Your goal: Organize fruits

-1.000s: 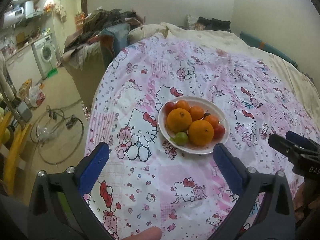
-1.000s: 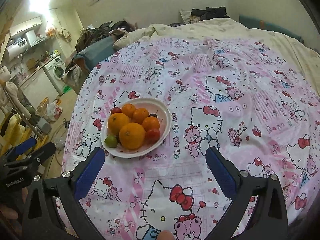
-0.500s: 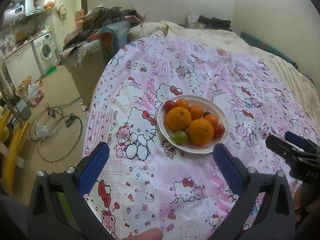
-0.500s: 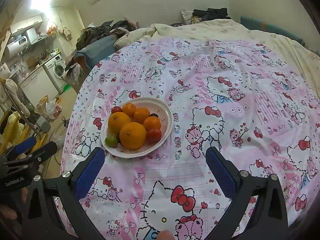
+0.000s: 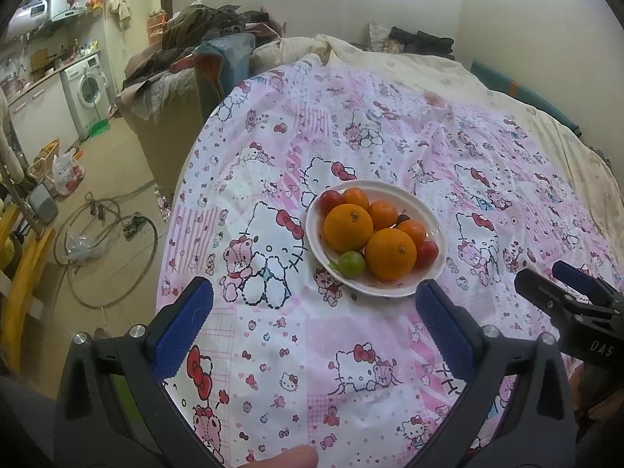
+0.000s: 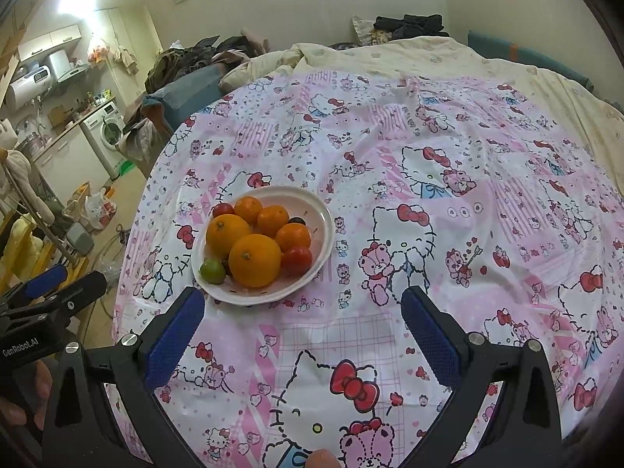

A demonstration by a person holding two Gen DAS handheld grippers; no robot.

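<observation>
Fruit all sits in one white plate [image 5: 436, 273] on the pink cartoon-print bedsheet [image 5: 296, 335], near the bed's left edge. Contents as I count them: two large oranges [image 5: 390, 253], three smaller mandarins [image 5: 383, 213] behind them, two red tomatoes [image 5: 427, 252] (one at the far rim, one at the right rim), one small green fruit [image 5: 351, 263] at the near rim, and a dark small fruit, half hidden, that I cannot identify.

No fruit lies loose on the sheet in either view. No second plate, bowl or basket shows.

My left tongs [image 5: 314, 314] are spread wide, pads empty, held above the sheet just short of the plate. My right tongs [image 6: 302, 318] are likewise released and empty, with the plate ahead and to their left.

Progress judgement: ambiguous. If "organize" means gathering fruit into the plate, the scene fits a finished state, since everything is collected. If it means sorting the mixed pile by kind, the pile stands mixed and no destination is visible. The frames do not settle which. Neither tongs touch plate or fruit.
</observation>
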